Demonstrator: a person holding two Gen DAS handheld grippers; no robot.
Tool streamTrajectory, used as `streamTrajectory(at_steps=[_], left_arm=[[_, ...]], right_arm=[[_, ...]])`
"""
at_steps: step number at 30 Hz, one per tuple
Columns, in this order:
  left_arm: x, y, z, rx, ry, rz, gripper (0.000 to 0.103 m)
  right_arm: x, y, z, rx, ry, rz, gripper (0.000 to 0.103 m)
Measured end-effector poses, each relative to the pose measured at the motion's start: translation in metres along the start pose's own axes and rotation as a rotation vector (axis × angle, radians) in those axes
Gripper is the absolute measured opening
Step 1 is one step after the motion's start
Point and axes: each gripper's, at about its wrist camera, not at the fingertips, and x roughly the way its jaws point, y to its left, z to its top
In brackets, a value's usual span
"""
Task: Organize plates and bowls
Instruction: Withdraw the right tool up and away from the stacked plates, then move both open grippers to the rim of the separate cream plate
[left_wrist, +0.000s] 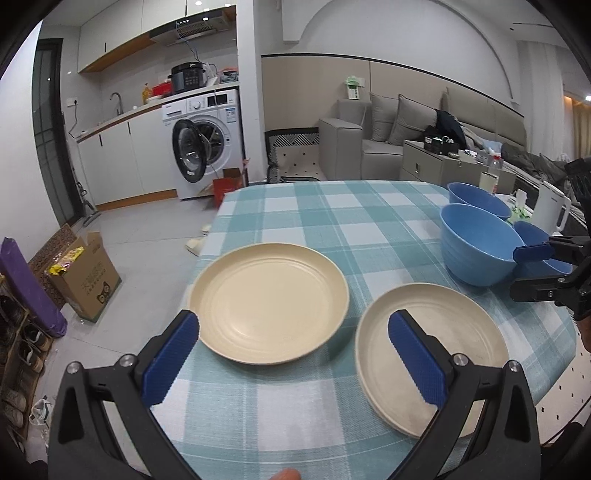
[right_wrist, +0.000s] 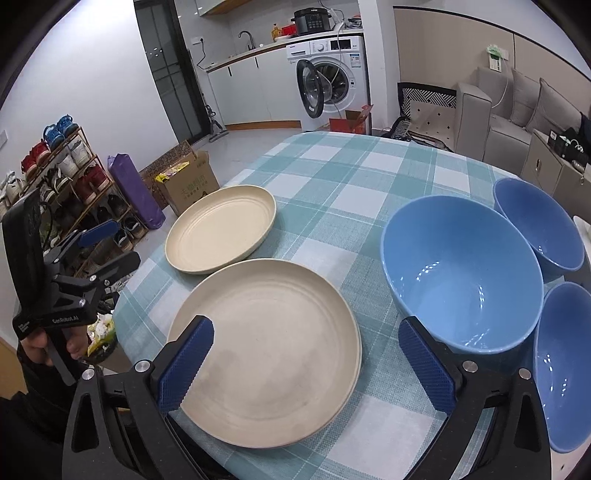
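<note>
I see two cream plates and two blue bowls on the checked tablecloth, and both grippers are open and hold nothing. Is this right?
Not quite: there are three blue bowls, as the right wrist view shows. The two cream plates on the checked tablecloth and both open, empty grippers are right.

Two cream plates lay upright side by side on the checked tablecloth: a single far plate and a near plate apparently stacked on another. Three blue bowls, one large bowl and two smaller bowls, clustered beside them
</note>
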Motion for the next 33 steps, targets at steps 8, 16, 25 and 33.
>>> streamTrajectory(at_steps=[8,16,25,33], left_arm=[[-0.006,0.015,0.01,-0.046,-0.036,0.051,0.103],[0.001,0.026,0.014,-0.023,-0.073,0.148,0.103],[0.017,0.044,0.011,-0.037,-0.049,0.164,0.103],[0.027,0.054,0.012,-0.057,-0.043,0.18,0.103]], right_arm=[[-0.002,0.005,0.017,0.016,-0.058,0.083,0.102],[0.009,0.01,0.037,0.035,-0.08,0.102,0.102],[0.03,0.014,0.052,0.039,-0.06,0.152,0.102],[0.045,0.024,0.064,-0.016,-0.064,0.121,0.102]])
